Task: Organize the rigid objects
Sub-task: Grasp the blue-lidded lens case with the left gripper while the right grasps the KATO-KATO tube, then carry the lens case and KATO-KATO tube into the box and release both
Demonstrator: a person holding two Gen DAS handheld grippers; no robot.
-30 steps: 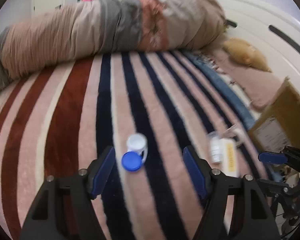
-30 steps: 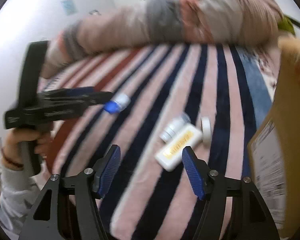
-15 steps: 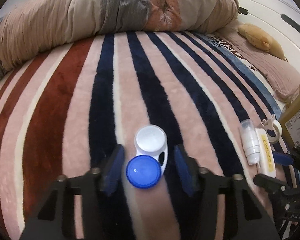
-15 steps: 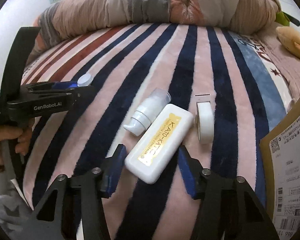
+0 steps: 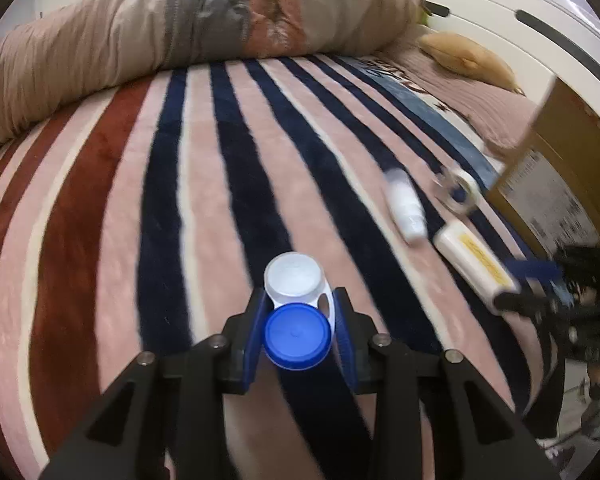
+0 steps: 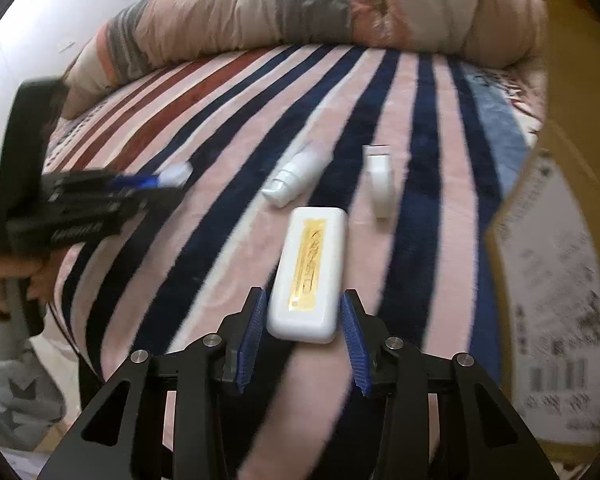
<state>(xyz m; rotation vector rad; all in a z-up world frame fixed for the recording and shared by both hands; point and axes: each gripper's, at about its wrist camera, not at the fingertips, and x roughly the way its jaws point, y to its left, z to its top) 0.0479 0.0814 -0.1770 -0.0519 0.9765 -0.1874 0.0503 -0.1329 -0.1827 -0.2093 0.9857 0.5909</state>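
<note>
A lens case with one blue cap and one white cap lies on the striped blanket. My left gripper is closing, and its blue pads press the sides of the blue cap. In the right wrist view this gripper is low at the left, held by a hand. A white flat case with a gold label lies between the pads of my right gripper. Its jaws are closing, with a thin gap still on each side. The left wrist view shows the same case.
A small white bottle and a white tape roll lie just beyond the flat case. A cardboard box stands close on the right. A rolled duvet runs along the far side, and a yellow cushion lies far right.
Both grippers have dropped towards the blanket and narrowed. The left pads now touch the lens case; the right pads have come around the near end of the white flat case.
</note>
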